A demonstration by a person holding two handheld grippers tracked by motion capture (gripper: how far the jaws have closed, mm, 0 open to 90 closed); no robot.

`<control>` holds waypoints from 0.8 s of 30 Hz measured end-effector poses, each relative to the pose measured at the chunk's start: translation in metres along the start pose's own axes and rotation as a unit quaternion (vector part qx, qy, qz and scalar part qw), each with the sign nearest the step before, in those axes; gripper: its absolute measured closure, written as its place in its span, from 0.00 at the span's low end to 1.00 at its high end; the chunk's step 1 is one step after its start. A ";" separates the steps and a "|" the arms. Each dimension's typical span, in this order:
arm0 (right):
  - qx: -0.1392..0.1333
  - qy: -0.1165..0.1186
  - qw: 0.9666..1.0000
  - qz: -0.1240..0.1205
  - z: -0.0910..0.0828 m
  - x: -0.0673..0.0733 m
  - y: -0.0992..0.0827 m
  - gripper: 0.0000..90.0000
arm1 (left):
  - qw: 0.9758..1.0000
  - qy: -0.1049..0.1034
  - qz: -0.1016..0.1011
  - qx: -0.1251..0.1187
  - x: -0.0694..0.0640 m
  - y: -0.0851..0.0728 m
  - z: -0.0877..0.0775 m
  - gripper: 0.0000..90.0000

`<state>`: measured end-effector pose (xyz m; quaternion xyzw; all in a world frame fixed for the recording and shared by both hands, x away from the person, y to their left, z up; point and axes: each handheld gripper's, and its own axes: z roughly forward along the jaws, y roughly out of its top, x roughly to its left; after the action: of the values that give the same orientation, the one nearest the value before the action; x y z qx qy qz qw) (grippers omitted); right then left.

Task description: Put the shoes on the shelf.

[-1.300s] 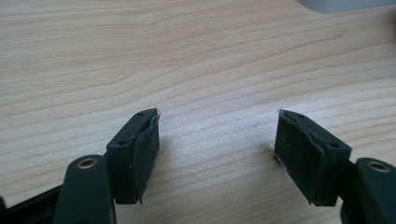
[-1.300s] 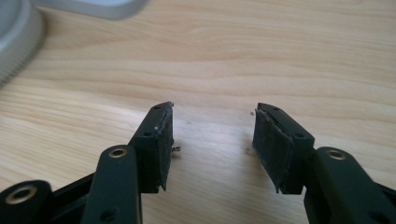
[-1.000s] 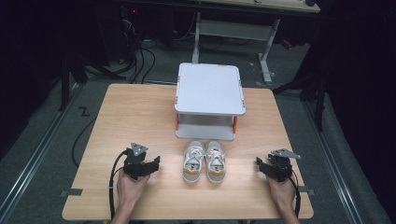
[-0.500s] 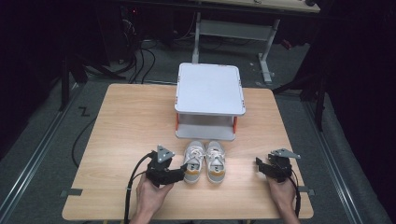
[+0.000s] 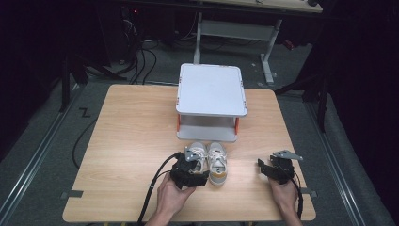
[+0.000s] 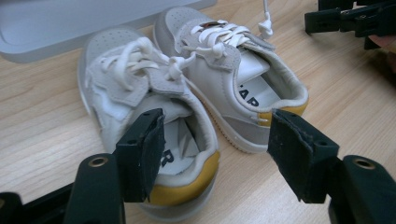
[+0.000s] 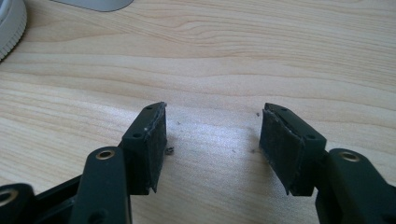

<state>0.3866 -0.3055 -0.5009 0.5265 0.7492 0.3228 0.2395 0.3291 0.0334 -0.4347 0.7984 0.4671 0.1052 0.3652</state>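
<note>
**Left gripper at the shoes, right gripper parked**

Dark floor and cables surround a wooden tabletop (image 5: 127, 132). Toward its far edge stands a grey two-level stand (image 5: 211, 89) with orange posts. Just in front of the stand sits a pair of small white shoes (image 5: 210, 160) with grey panels and yellow heels, toes toward the stand, side by side and touching.

The left gripper (image 5: 190, 172) hovers over the heel of the left shoe (image 6: 140, 107), held by the person's left hand (image 5: 171, 195). In the left gripper view its jaws stand apart, released, after closing a little just now. One jaw sits above that shoe's opening, the other out beside the heel of the right shoe (image 6: 243, 79); the yellow heel lies low between them. The pads press on nothing. Whether the inner jaw touches the shoe's collar cannot be told.

The right gripper (image 5: 275, 167) rests near the front right part of the tabletop, well apart from the shoes, in the right hand (image 5: 284, 193). In the right gripper view its jaws are wide apart, released, with bare wood between them.
</note>
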 end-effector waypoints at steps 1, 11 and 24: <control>0.000 0.000 1.000 0.000 0.000 0.000 0.000 0.46 | 1.000 0.001 -0.003 0.002 0.000 0.001 0.002 0.41; 0.000 0.000 1.000 0.000 0.000 0.000 0.000 0.46 | 1.000 -0.003 -0.025 0.015 -0.002 0.008 0.013 0.40; 0.000 0.000 1.000 0.000 0.000 0.000 0.000 0.46 | 0.998 -0.011 -0.058 0.023 0.001 0.011 0.017 0.40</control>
<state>0.3866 -0.3054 -0.5009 0.5264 0.7492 0.3226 0.2398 0.3457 0.0230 -0.4392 0.7788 0.5112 0.0644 0.3577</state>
